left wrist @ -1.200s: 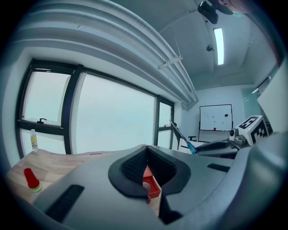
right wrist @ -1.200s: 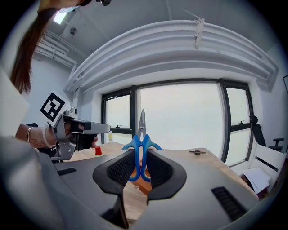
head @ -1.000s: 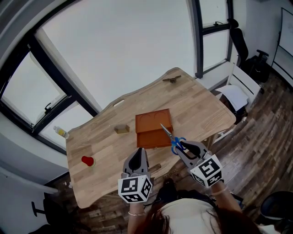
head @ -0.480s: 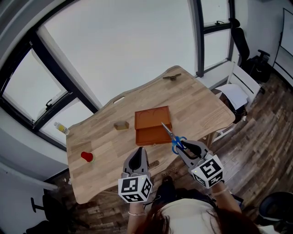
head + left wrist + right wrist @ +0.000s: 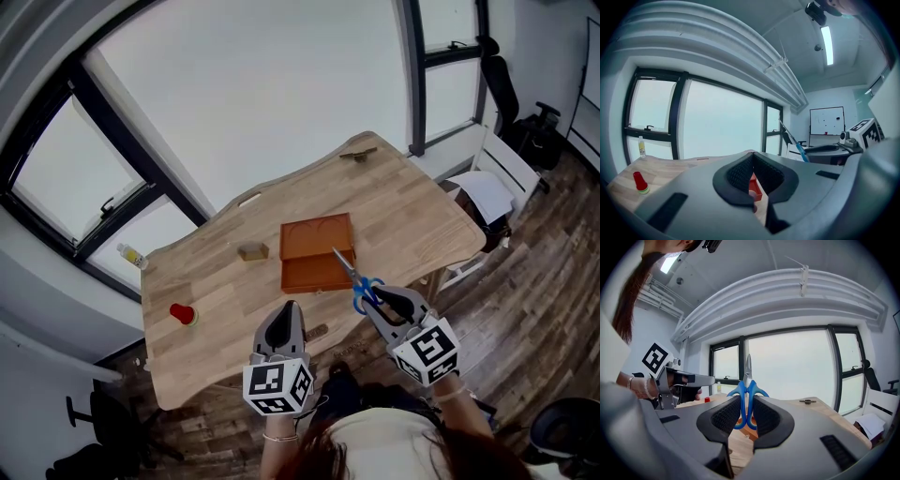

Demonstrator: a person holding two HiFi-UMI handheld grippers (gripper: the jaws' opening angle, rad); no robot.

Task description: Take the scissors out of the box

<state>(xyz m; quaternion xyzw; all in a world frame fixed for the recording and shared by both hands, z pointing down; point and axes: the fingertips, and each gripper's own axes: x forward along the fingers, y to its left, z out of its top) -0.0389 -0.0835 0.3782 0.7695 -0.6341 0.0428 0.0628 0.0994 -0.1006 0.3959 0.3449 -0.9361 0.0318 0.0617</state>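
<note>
The scissors [image 5: 354, 278] are clamped by their blue handles in the right gripper [image 5: 377, 302] and held in the air, out of the box [image 5: 317, 246] on the table [image 5: 412, 211], seemingly so they clear it, while the left gripper [image 5: 284, 325] is held closed, empty, alongside.

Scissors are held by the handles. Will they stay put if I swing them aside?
Likely stiff: the scissors have closed, metal-looking blades. The right gripper pinches only the blue handle loops, blades sticking far out, so they may pivot. Smooth plastic could slip.
</note>
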